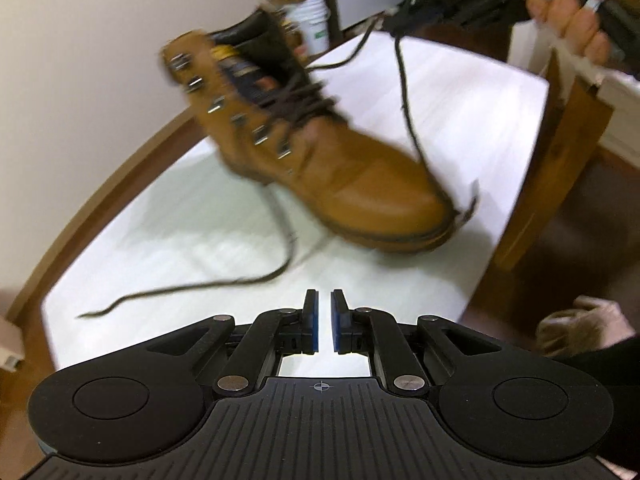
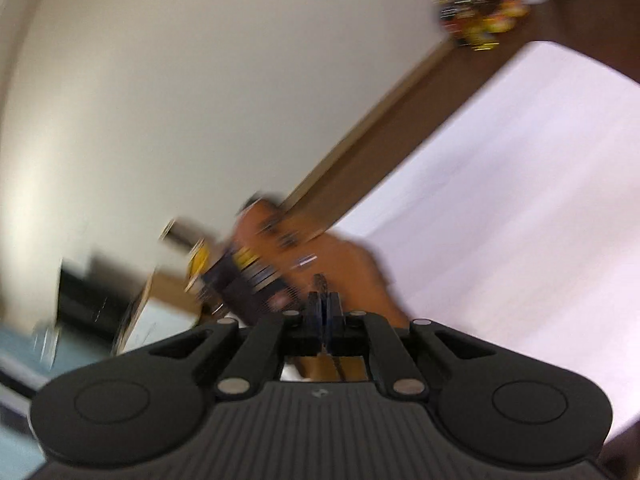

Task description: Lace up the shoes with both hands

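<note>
Boot (image 1: 320, 160) lies on the white surface (image 1: 460, 112), one lace (image 1: 408, 108) pinched in the right tongs (image 2: 325, 300) and drawn up, left tongs (image 1: 325, 320) slightly spread and empty; advisable: hold tension while the left takes the slack lace (image 1: 192, 288)

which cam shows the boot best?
Left wrist: the whole tan boot shows on the white table, hooks and dark lace readable despite some blur. Right wrist shows only a smeared part of the boot behind its tool.
</note>
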Available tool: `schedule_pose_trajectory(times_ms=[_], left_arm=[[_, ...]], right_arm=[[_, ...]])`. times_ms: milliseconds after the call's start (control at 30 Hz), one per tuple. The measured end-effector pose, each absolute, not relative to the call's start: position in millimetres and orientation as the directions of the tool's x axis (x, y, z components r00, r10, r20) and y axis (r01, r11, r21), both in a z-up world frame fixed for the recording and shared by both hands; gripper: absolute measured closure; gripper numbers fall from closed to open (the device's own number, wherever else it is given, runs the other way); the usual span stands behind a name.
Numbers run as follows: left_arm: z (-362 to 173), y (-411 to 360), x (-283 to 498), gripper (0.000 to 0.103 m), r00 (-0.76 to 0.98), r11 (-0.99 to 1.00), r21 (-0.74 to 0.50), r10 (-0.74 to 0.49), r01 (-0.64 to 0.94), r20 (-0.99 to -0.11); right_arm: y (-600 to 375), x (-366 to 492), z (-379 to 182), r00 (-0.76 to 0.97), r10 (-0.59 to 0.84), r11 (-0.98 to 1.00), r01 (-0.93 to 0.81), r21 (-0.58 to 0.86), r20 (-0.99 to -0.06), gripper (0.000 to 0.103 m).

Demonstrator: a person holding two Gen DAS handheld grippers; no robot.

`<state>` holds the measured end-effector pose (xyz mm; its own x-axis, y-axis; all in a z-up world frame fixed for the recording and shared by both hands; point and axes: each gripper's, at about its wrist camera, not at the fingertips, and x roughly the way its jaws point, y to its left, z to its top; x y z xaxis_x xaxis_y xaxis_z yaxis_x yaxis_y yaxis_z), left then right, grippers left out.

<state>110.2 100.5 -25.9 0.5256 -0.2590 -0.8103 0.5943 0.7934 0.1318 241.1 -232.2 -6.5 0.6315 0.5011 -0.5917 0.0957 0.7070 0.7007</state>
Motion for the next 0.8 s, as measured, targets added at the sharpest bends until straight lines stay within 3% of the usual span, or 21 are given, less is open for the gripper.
schedule_pose_trajectory(times_ms=[133,200,333,433,467,500,700,800], left_arm=[[-24.7,66.9,120.2,0.085,0.517,0.783,0.047,-0.362,0.62,-0.775],[-24.5,49.4,129.9,0.075,0.502,0.787,-0.02,-0.413,0.617,-0.76],[-30.8,26.0,140.9,0.074,0.492,0.781,-0.026,-0.419,0.624,-0.763],[-39.8,5.4,143.2,0.079,0.51,0.748,0.094,-0.349,0.657,-0.786],[-40.8,1.0,142.3,0.094,0.519,0.732,0.134,-0.33,0.668,-0.788],[-41.1,-1.6,141.4,0.099,0.528,0.721,0.165,-0.312,0.673,-0.79],[-34.9,19.6,149.4,0.097,0.559,0.697,0.287,-0.195,0.657,-0.806],[-36.6,41.1,167.3,0.095,0.555,0.748,0.268,-0.157,0.607,-0.817]], right_arm=[[-238.7,242.0,-15.4,0.62,0.503,0.697,0.12,0.707,-0.602,0.1],[-237.4,243.9,-18.4,0.604,0.527,0.686,0.112,0.719,-0.598,0.1],[-236.6,245.5,-21.8,0.589,0.559,0.648,0.128,0.751,-0.584,0.1],[-239.8,244.2,-25.7,0.583,0.584,0.61,0.144,0.779,-0.565,0.1],[-241.1,242.5,-26.2,0.585,0.588,0.6,0.147,0.786,-0.559,0.1],[-244.2,243.0,-23.8,0.593,0.588,0.596,0.142,0.791,-0.55,0.1],[-261.9,251.6,-5.3,0.664,0.547,0.625,0.08,0.776,-0.509,0.1],[-255.3,258.7,-8.5,0.672,0.531,0.668,0.043,0.743,-0.516,0.1]])
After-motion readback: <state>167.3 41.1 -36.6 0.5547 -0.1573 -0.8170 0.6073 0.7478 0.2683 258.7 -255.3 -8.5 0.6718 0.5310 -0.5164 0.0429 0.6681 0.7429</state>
